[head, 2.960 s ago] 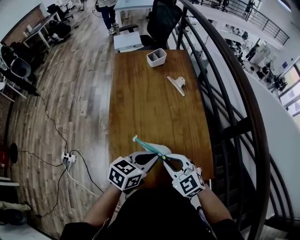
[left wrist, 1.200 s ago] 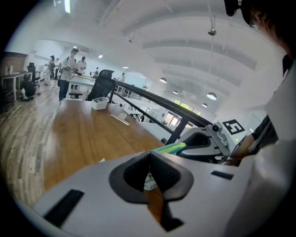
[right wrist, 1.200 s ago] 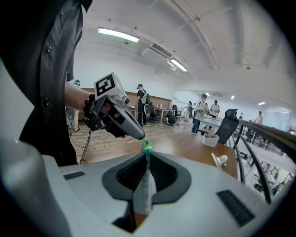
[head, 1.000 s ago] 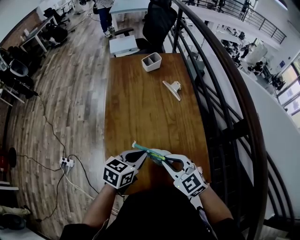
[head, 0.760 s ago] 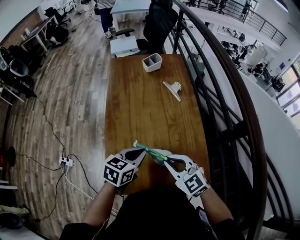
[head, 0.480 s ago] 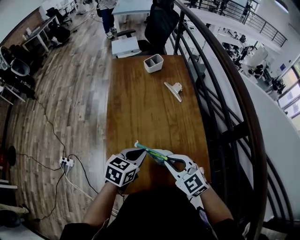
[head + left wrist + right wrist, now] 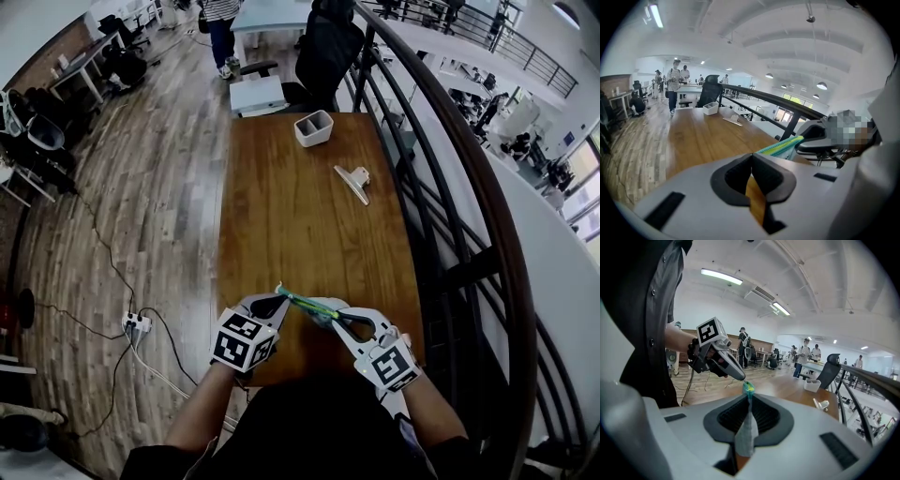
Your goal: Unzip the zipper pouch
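Wooden worktop beside a dark railing, white bin and clip at far end. Green pouch held above near edge: right claw pinching its grey fabric, left claw pressed together at its other tip.

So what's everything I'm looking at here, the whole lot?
table: one, brown wood, under everything else
pouch: one, green and pale grey, held over the table's near end
container: one, white, two compartments, table's far end
clip: one, white, on the table near the container
chair: one, black, beyond the table's far end
railing: one, black, along the table's right side
power strip: one, white, on the floor at left, with dark cables
people: several, far off among desks
left gripper: one, pale grey, shut, tip at the pouch's far end
right gripper: one, pale grey, shut on the pouch
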A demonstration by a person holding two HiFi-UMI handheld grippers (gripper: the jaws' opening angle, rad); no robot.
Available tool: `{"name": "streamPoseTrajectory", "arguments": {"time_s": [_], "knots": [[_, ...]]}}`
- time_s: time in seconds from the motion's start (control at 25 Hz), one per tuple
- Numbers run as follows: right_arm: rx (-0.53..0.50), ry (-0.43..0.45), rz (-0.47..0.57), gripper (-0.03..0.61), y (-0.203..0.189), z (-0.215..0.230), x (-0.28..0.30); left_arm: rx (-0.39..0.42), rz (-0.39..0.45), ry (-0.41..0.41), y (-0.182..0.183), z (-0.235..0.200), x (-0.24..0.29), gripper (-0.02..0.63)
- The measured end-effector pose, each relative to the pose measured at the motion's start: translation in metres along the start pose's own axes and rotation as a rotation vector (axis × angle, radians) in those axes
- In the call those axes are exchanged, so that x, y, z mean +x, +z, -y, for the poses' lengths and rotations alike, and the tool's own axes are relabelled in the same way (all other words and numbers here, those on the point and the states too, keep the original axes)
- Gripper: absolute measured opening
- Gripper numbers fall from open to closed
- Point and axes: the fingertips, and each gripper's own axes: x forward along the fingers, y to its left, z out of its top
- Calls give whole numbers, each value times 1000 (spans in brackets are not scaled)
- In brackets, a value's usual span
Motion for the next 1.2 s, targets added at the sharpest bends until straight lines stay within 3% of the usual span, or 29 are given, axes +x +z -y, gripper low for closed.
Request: {"name": "streamPoseTrajectory", "arguments": {"time_s": [0.32,1.2], "knots": [[12,-7,15,26,2,0,-2,-2,-13,68,-6,-19,-11,14],[8,-33,-5,26,-3,-1,-4,20,-59,124,-24,-39,-10,14]]}}
